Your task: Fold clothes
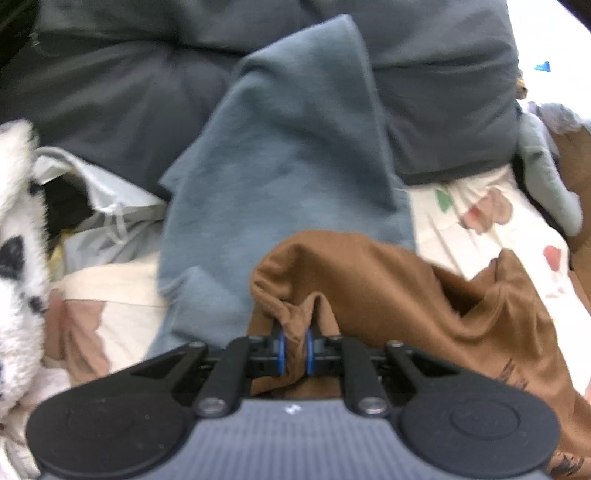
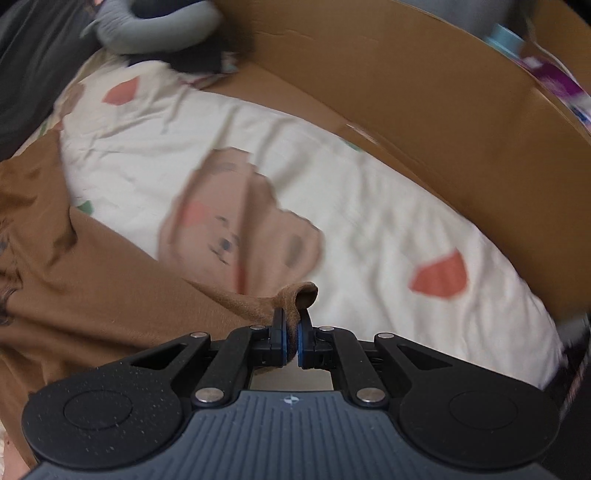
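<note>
A brown garment lies bunched on a cream bed sheet printed with bears and hearts. My left gripper is shut on a gathered fold of its edge, the cloth pinched between the blue pads. In the right wrist view the same brown garment spreads off to the left, and my right gripper is shut on a corner of it that curls up above the fingertips. A blue-grey garment lies stretched out beyond the brown one in the left wrist view.
Dark grey pillows line the far side of the bed. A white fluffy toy and a silver-grey bag sit at the left. A cardboard box wall runs along the sheet's right edge. A grey plush toy lies at the far end.
</note>
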### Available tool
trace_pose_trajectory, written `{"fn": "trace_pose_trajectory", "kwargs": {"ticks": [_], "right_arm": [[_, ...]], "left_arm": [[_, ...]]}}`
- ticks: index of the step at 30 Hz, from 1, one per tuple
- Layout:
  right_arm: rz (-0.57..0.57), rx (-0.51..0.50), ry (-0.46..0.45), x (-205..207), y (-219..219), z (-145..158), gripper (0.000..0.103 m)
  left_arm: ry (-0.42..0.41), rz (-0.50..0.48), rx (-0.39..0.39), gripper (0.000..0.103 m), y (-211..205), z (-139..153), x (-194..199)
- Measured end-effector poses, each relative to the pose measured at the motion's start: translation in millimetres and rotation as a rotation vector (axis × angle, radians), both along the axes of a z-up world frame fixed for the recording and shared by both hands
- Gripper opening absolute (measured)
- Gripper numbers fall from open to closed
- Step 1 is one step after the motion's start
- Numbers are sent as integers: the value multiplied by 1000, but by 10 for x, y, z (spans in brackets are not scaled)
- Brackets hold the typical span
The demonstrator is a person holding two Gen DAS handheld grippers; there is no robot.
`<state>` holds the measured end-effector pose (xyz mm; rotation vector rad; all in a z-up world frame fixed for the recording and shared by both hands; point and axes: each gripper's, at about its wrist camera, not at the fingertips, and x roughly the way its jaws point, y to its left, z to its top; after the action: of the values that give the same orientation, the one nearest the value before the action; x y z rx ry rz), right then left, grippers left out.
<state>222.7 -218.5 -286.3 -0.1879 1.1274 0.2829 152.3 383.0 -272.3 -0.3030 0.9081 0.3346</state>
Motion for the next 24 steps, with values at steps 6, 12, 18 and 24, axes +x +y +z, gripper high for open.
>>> {"fn": "trace_pose_trajectory", "kwargs": {"ticks": [6,12,18,24], "right_arm": [[-121,5,5,-252,-547,4,3],[-255,19,19,-586,-1083,112,3],[-379,6,44,-1070,-1537,217,3],[-500,-16,70,-1568,-1981,315,3]], "left_arm": [[-4,-74,-33,11,-251,5,128],[17,-173,-94,11,-596,-78,238],[31,-242,-154,11,-805,-142,292],[54,-343,-220,11,-1038,-195,295]]}}
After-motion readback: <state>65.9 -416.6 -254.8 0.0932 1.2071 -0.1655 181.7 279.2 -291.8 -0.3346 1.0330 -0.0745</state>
